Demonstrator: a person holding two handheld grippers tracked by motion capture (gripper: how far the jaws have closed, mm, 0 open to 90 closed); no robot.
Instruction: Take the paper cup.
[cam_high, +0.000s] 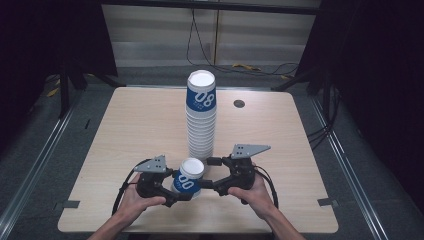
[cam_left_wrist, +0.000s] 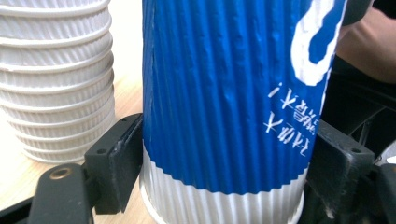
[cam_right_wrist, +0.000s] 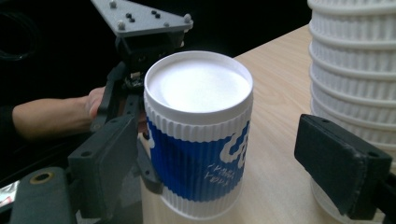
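- The single blue-and-white ribbed paper cup (cam_high: 190, 178) stands upside down on the table near its front edge, between my two grippers; one cup on its own.
- My left gripper (cam_high: 172, 192) pinches this cup: in the left gripper view both jaws press against its lower ribbed wall (cam_left_wrist: 224, 116).
- My right gripper (cam_high: 210, 174) has its jaws spread wide and just opened; in the right gripper view the cup (cam_right_wrist: 198, 135) stands between them with a gap on the far jaw's side, that jaw close beside the stack.
- Just behind, one tall stack of nested cups (cam_high: 201, 117) rises at the table's middle, apart from the single cup.
- The wooden table (cam_high: 125, 130) has bare room left and right of the stack.
- One round grommet (cam_high: 239, 103) sits near the far edge.
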